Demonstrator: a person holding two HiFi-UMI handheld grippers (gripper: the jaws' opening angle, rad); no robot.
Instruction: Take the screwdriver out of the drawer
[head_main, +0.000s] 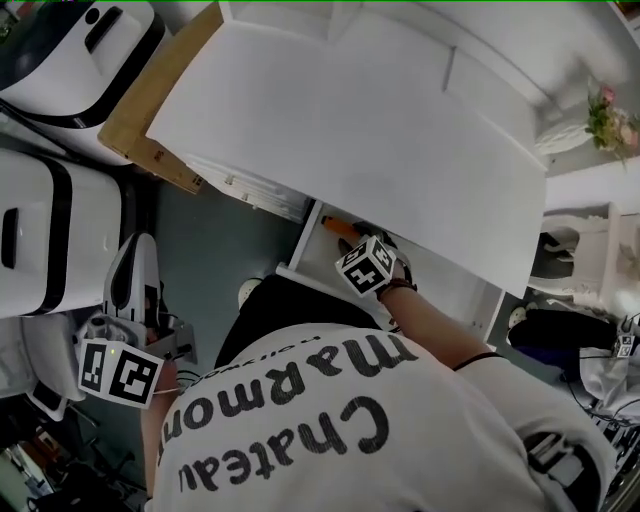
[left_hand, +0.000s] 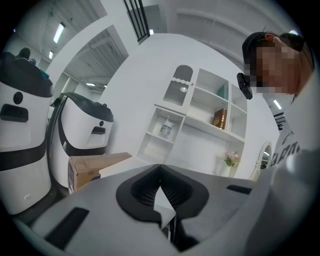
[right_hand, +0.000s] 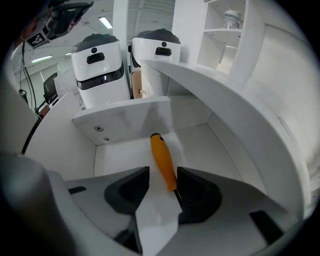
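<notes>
1. Head view: the white drawer (head_main: 312, 262) stands open under the tabletop (head_main: 350, 130), and my right gripper (head_main: 368, 262) reaches in.
2. Only the right gripper view shows me its jaws: spread wide either side of the handle, apparently not pressing.
3. Left gripper (left_hand: 160, 168): jaws together, empty, held away from the drawer.
4. The orange screwdriver (right_hand: 163, 159) lies on the drawer floor.

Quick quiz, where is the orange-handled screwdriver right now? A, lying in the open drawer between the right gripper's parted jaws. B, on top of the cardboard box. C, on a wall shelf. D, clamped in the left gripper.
A: the right gripper view shows the screwdriver lying on the floor of the drawer, between the parted jaws of the right gripper, which do not clamp it.
</notes>
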